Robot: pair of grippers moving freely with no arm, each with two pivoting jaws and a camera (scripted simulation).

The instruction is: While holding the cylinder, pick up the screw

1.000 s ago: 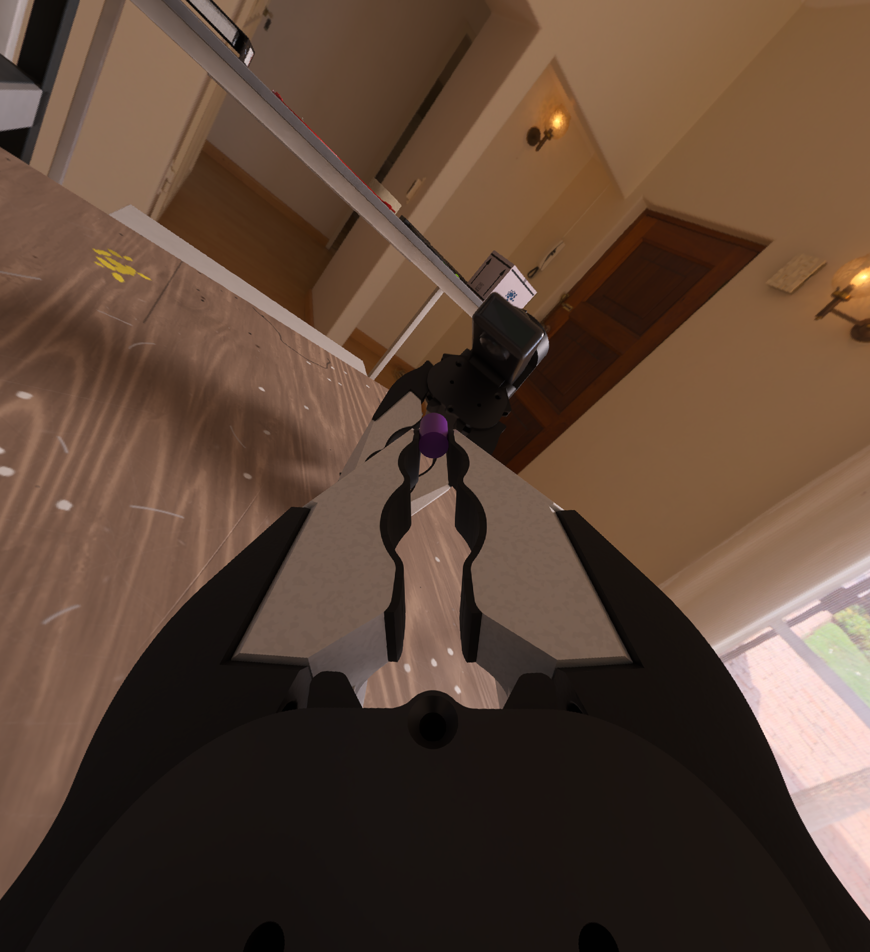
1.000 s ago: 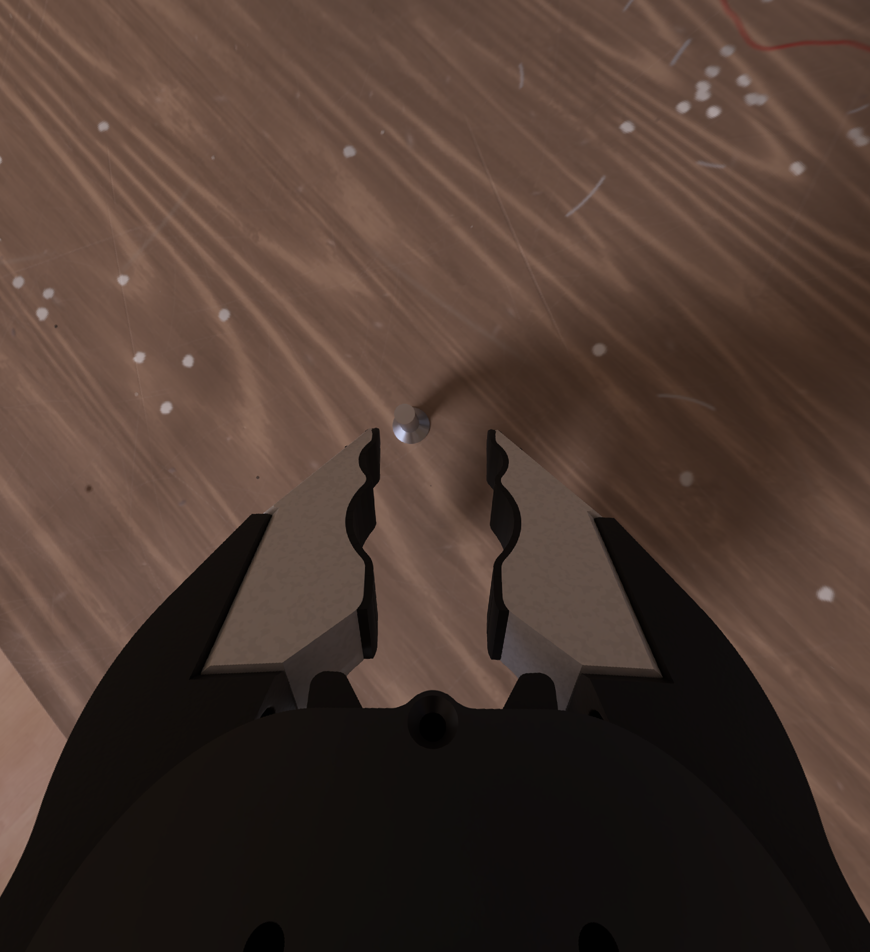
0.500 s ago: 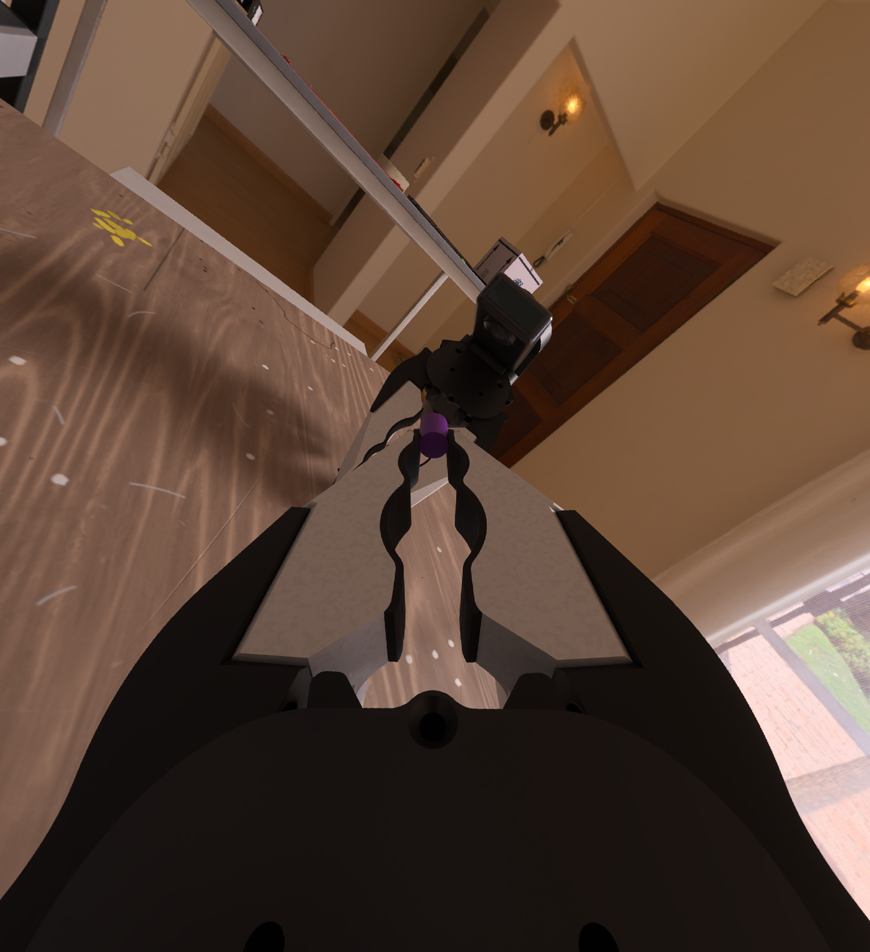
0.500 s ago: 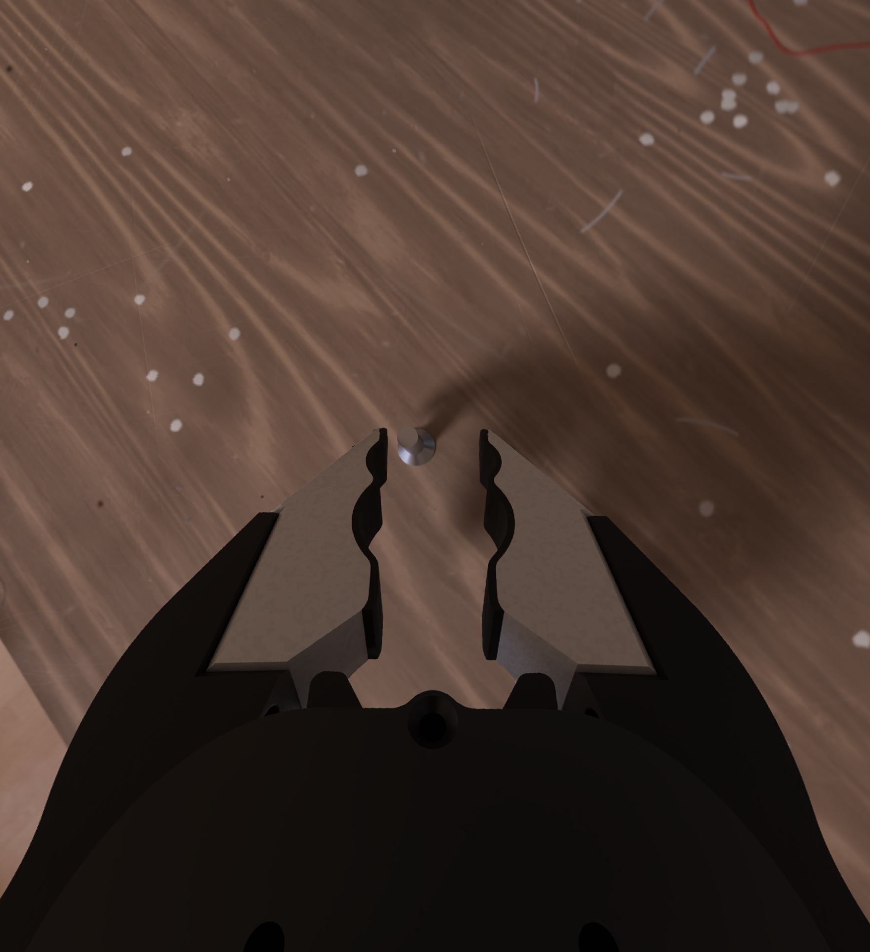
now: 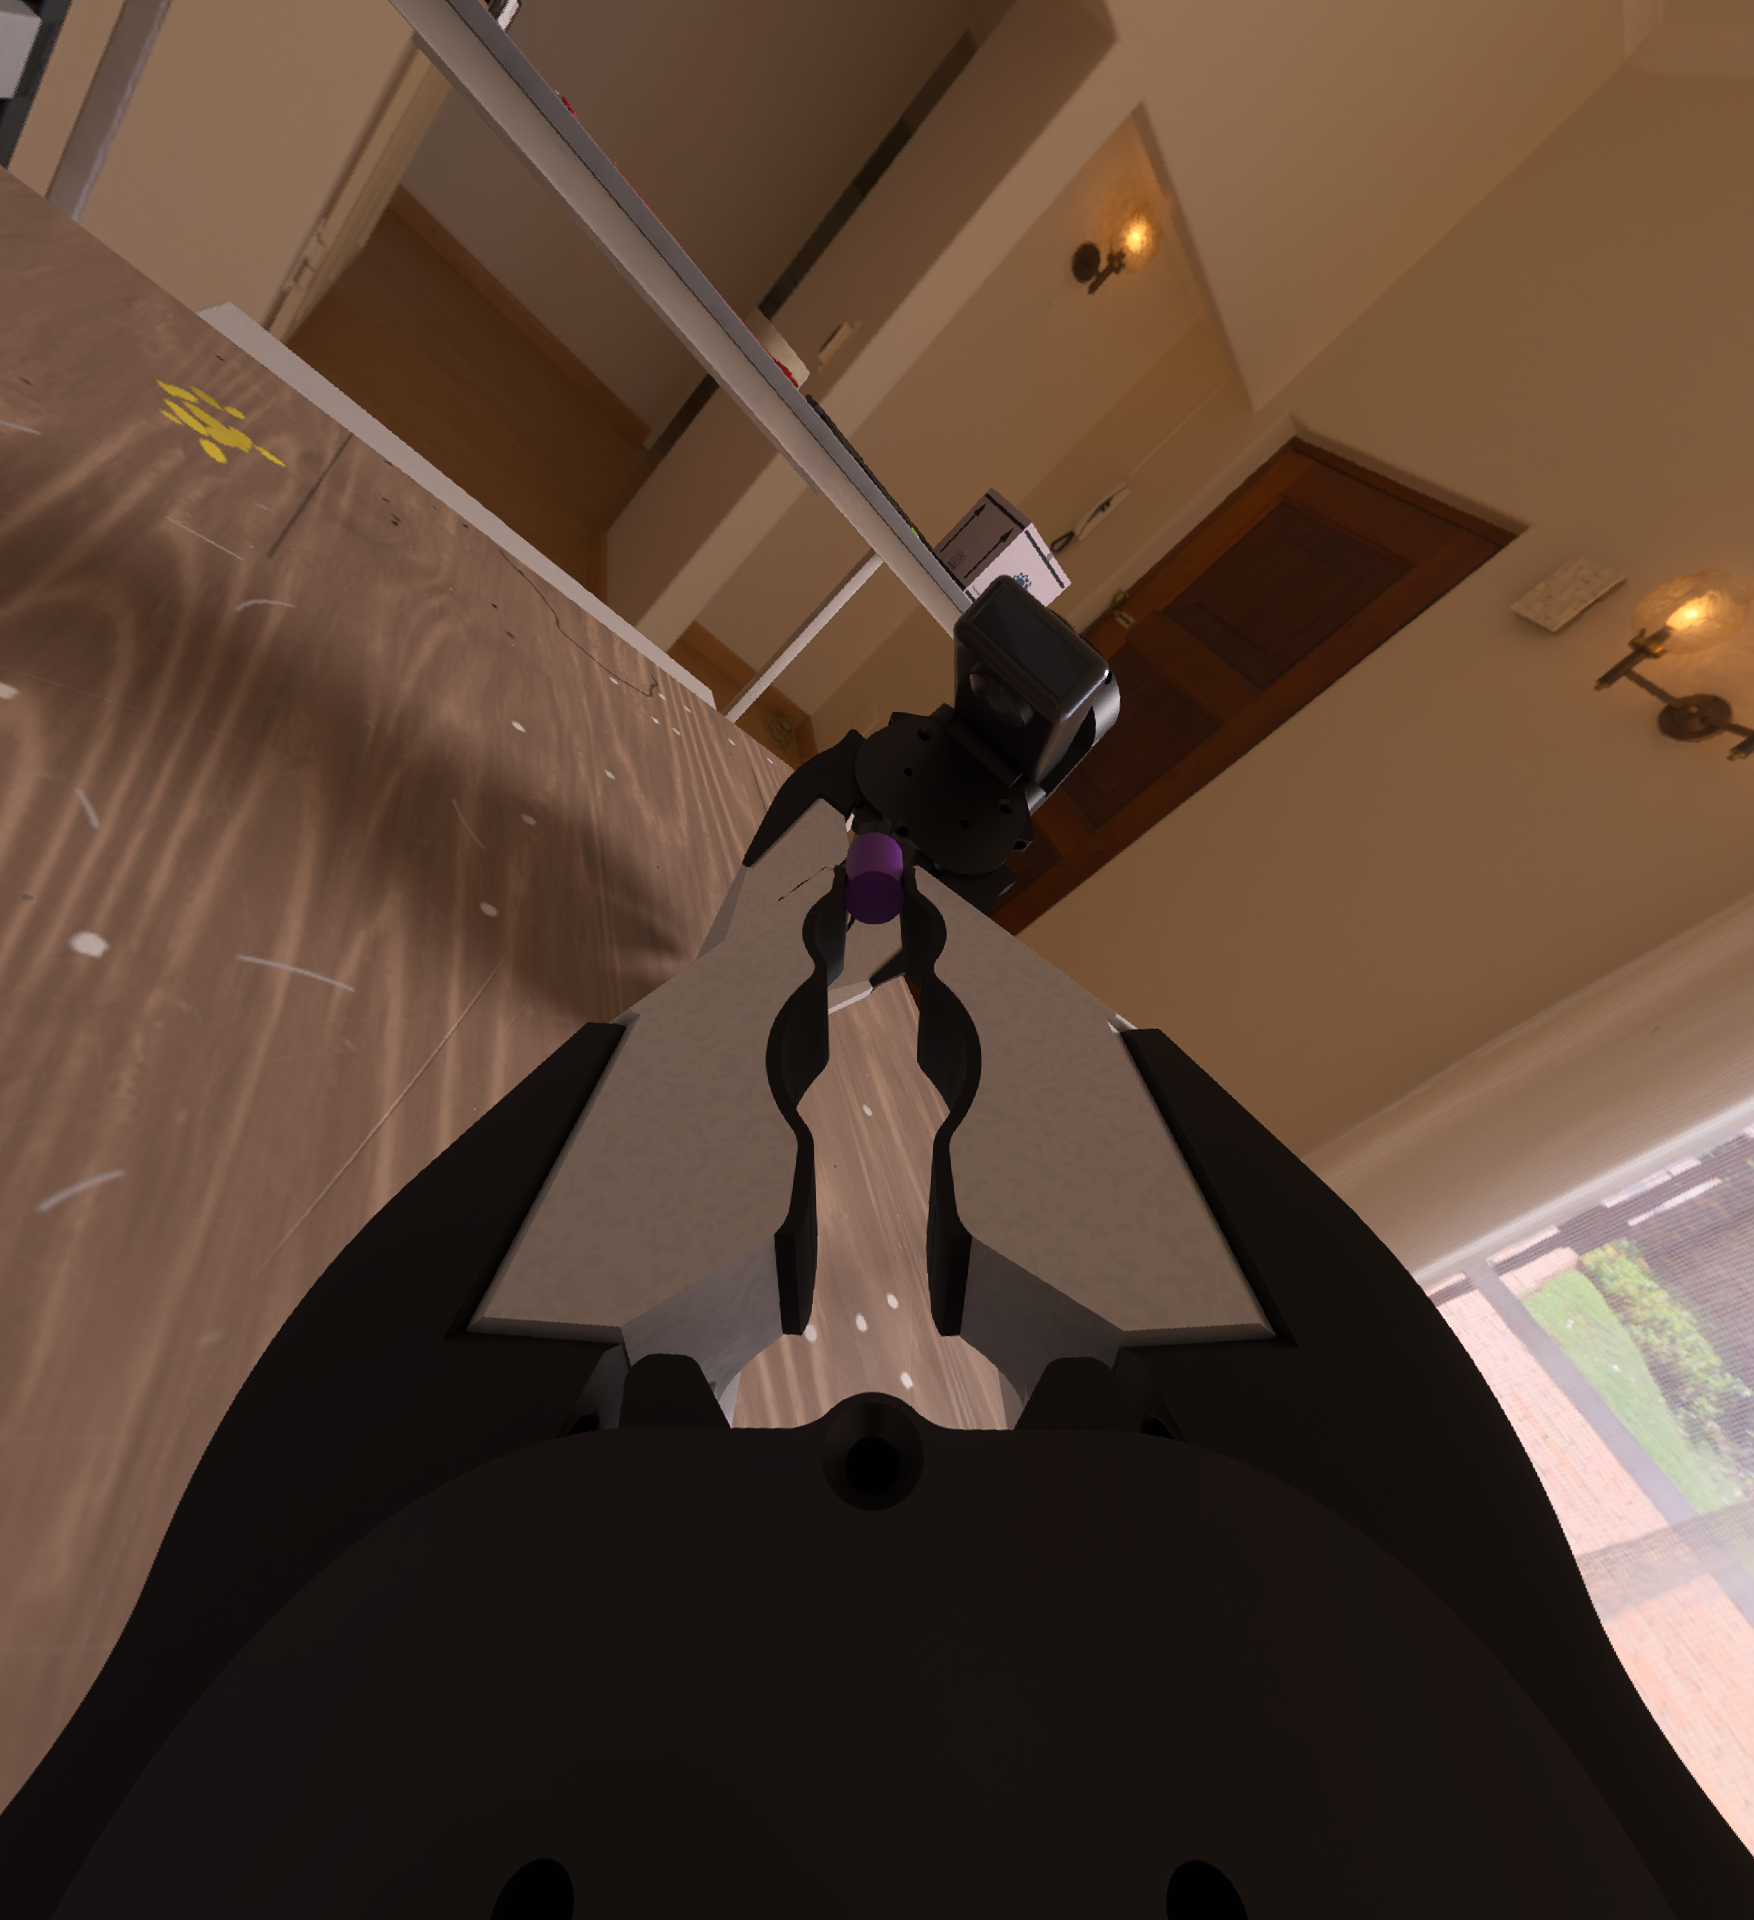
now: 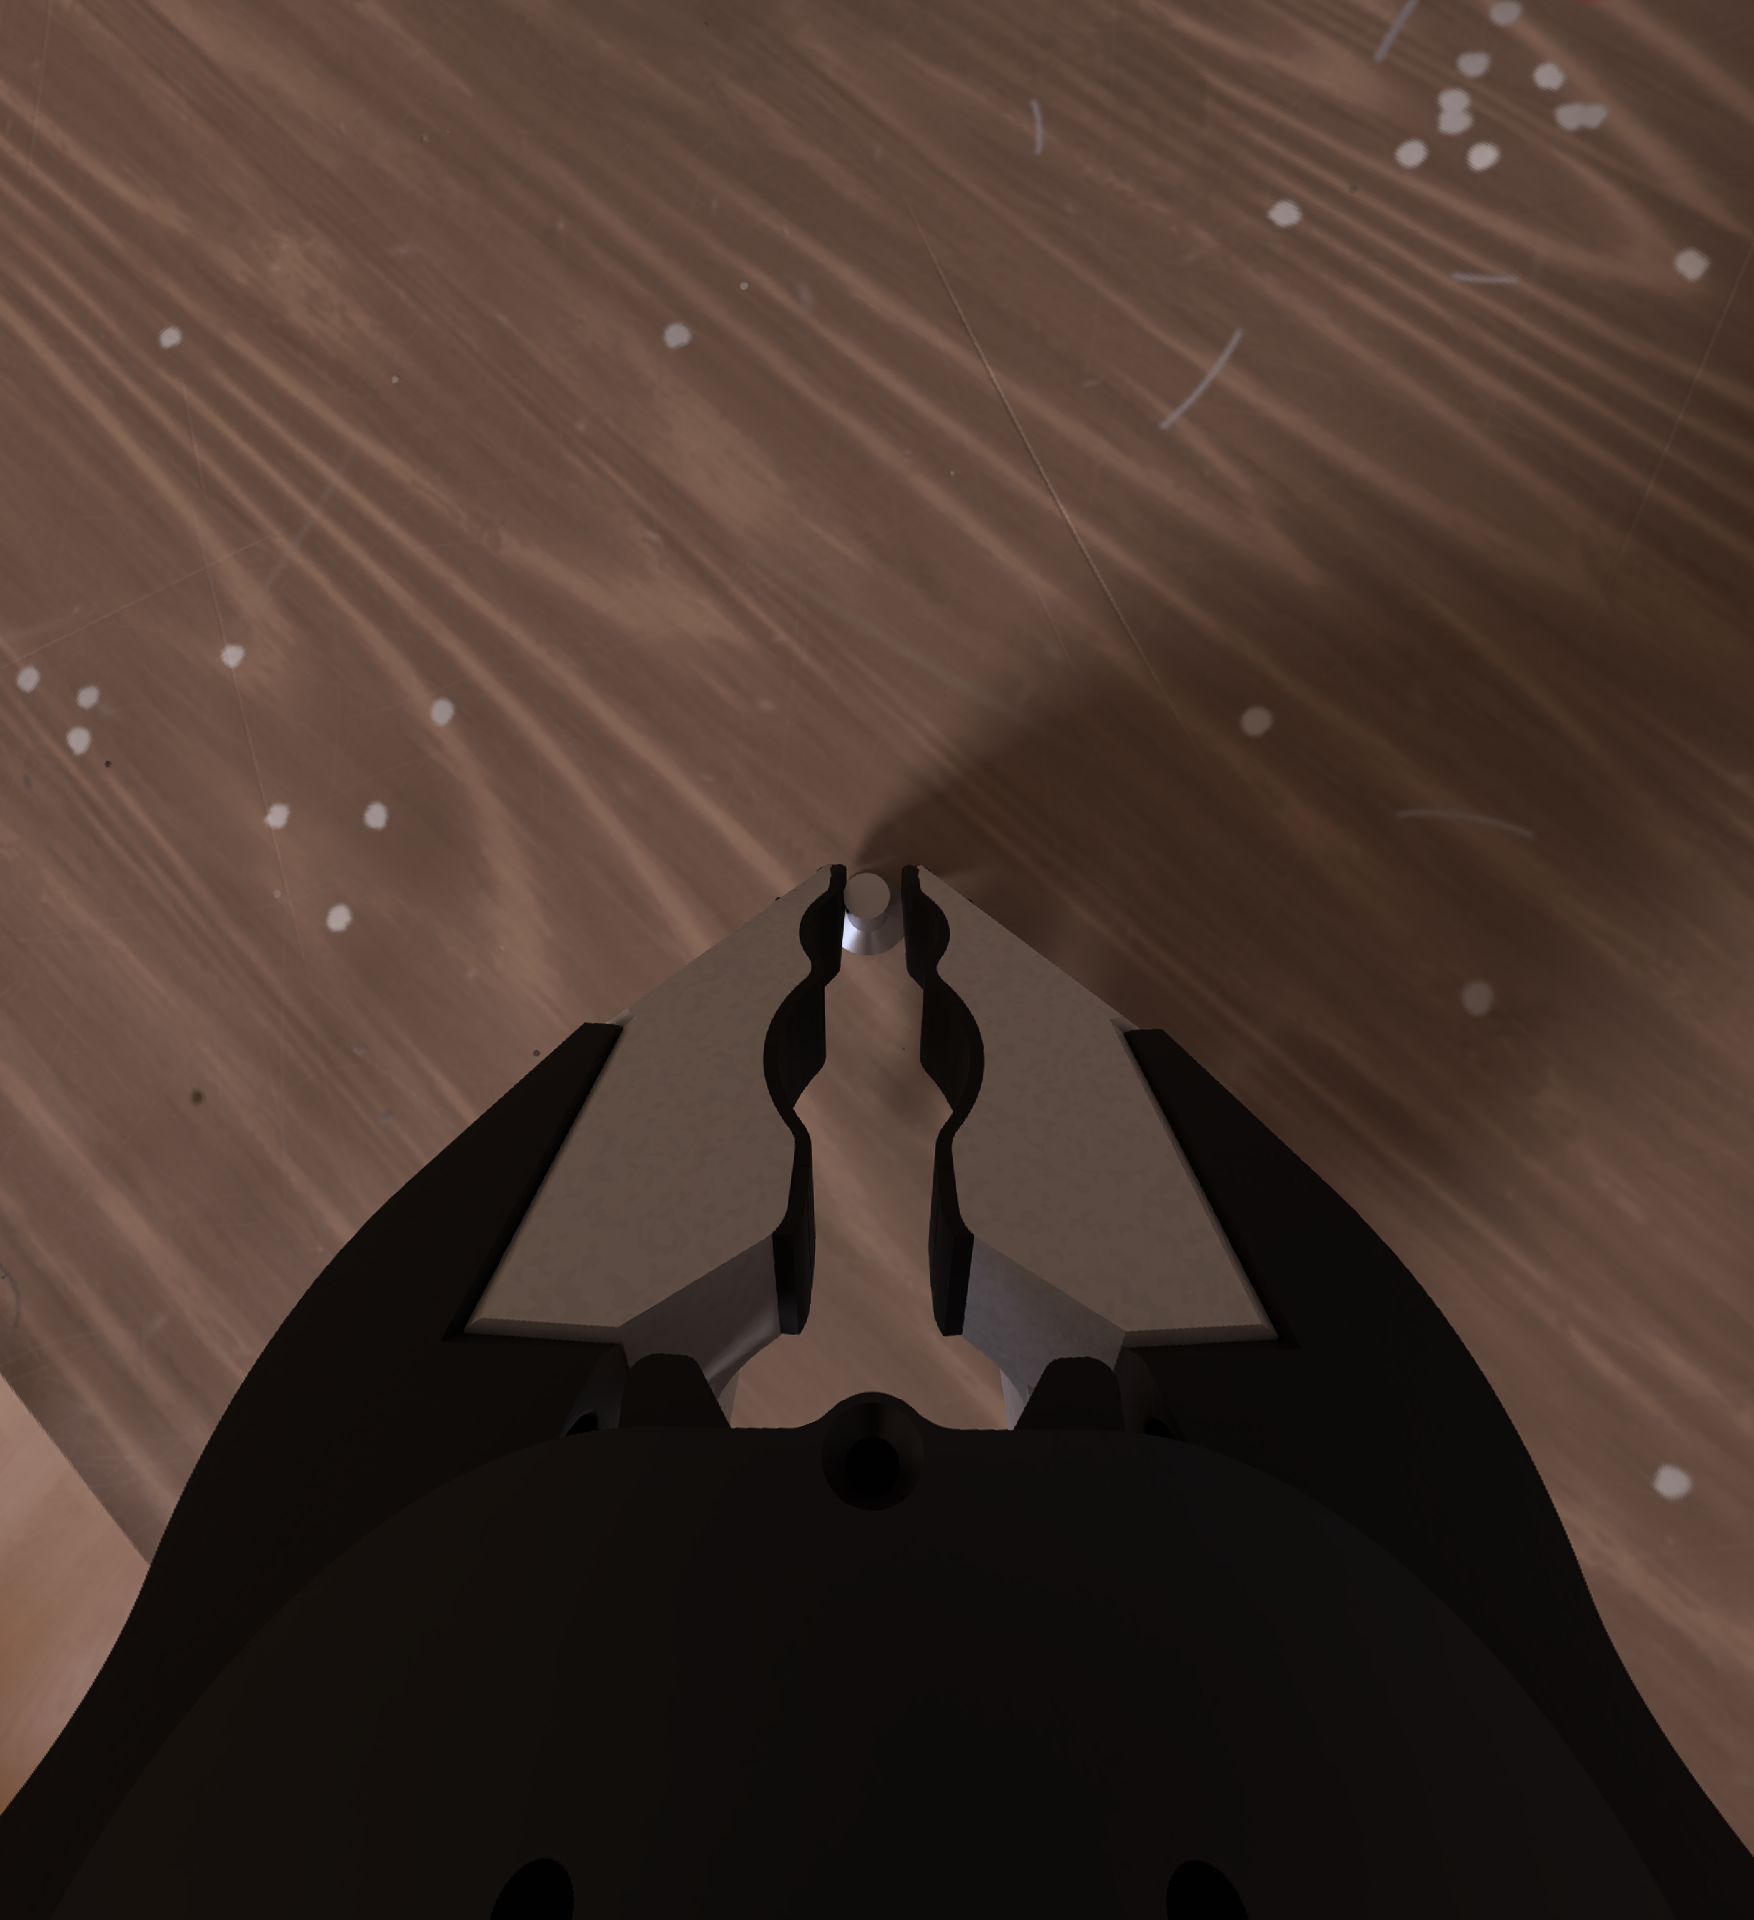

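The purple cylinder point(image 5: 874, 881) is clamped at the very tips of the left gripper point(image 5: 874, 906), held up above the wooden surface point(image 5: 229, 831). In the right wrist view, the small silver screw point(image 6: 867, 912) is seen between the tips of the right gripper point(image 6: 869, 902), whose jaws are drawn in close around it; whether it is fully pinched or has left the surface cannot be told. A slip is judged the main risk: the screw is small, smooth and caught only at the fingertips, so it could be squeezed out or dropped if lifted fast. The cylinder, gripped just as shallowly, could be lost if the left gripper is jolted.
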